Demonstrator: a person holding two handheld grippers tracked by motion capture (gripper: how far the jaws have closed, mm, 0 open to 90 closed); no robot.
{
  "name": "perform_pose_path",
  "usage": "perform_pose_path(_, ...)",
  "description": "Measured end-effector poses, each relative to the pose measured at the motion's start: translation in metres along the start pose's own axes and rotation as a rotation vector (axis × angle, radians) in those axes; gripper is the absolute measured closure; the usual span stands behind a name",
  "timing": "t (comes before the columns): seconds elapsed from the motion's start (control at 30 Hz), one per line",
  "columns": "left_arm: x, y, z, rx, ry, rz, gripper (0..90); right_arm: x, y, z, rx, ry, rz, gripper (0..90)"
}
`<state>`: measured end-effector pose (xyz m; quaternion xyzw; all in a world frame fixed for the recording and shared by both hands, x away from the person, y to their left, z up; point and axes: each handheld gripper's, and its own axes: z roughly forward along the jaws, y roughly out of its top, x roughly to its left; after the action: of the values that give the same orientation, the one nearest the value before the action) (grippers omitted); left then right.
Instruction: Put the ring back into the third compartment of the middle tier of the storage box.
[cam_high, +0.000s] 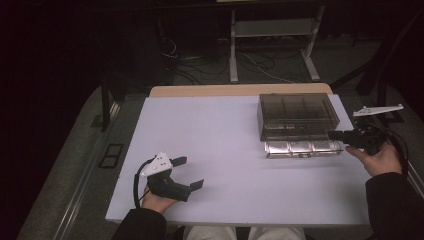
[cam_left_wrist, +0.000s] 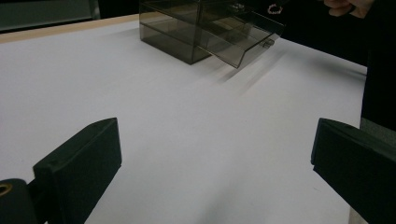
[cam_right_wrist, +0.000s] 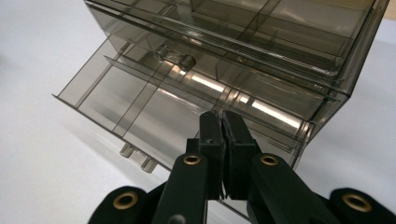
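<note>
1. Holding my right gripper (cam_right_wrist: 223, 122) at the right end of the smoky clear drawer organizer (cam_high: 298, 116), I keep its two black jaws pressed together, their tips over the right-hand part of the pulled-out lower drawer (cam_right_wrist: 154, 107); whether anything thin is pinched between them I cannot tell.
2. The drawer organizer stands at the far right of the white table (cam_high: 220, 145), with the lower drawer drawn out toward me, divided into compartments.
3. In the right gripper view, the drawer's small handle (cam_right_wrist: 137, 158) sits on its front edge, off to the left of my jaws and apart from them; the upper drawer's handle (cam_right_wrist: 177, 57) shows above it, that drawer pushed in.
4. My right hand (cam_high: 378, 159) grips the tool just beside the drawer's right end in the high view.
5. My left gripper (cam_high: 189, 172) rests at the near left of the table, well apart from the organizer, its jaws standing wide apart with only bare tabletop between them.
6. From the left gripper view, open white tabletop lies between my left tool and the organizer (cam_left_wrist: 196, 28).
7. Beyond the table's far edge, a metal stand (cam_high: 272, 30) and loose cables (cam_high: 200, 62) lie on the dark floor.
</note>
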<state>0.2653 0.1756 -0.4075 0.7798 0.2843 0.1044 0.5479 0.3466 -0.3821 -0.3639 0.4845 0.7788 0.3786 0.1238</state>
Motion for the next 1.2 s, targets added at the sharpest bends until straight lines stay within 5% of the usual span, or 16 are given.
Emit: perform_pose_path(1.2, 0.0, 0.0, 0.0, 0.006, -0.002, 0.001, 0.9, -0.004, -0.015, 0.038, 0.09, -0.001, 0.049, 86.3)
